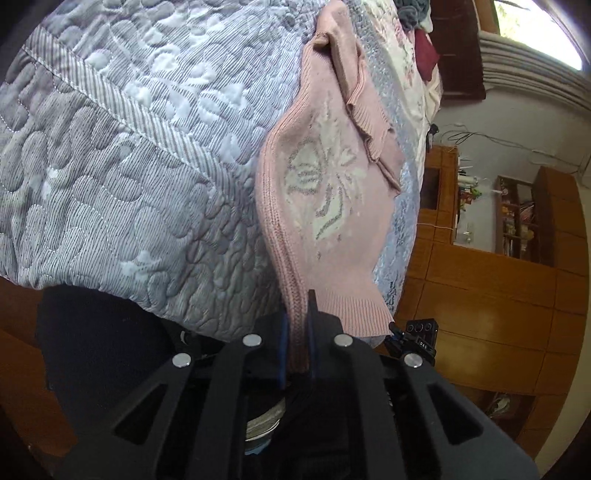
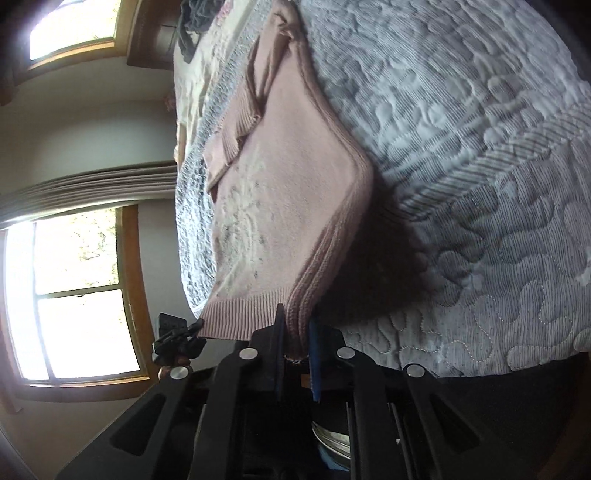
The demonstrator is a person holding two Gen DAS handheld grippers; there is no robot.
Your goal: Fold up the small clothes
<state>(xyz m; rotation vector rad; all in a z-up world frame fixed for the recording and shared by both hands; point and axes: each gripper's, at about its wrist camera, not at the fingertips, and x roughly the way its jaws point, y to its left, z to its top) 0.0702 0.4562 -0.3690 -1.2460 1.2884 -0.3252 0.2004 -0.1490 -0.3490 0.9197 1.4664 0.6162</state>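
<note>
A small pink knit sweater (image 1: 325,206) with a white and grey flower pattern lies on a grey quilted bedspread (image 1: 129,166), with one sleeve folded across its chest. My left gripper (image 1: 297,332) is shut on the ribbed side edge near the hem. In the right wrist view the same sweater (image 2: 295,206) shows with its other side edge doubled up, and my right gripper (image 2: 297,332) is shut on that edge by the hem. Between the two grippers the hem hangs lifted off the bed. Each view catches the other gripper's tip beyond the hem.
The bedspread (image 2: 461,166) covers most of both views. A floral sheet (image 1: 402,48) and a pile of dark clothes (image 1: 413,14) lie at the far end of the bed. Wooden cabinets (image 1: 491,288) stand on one side, windows (image 2: 77,295) on the other.
</note>
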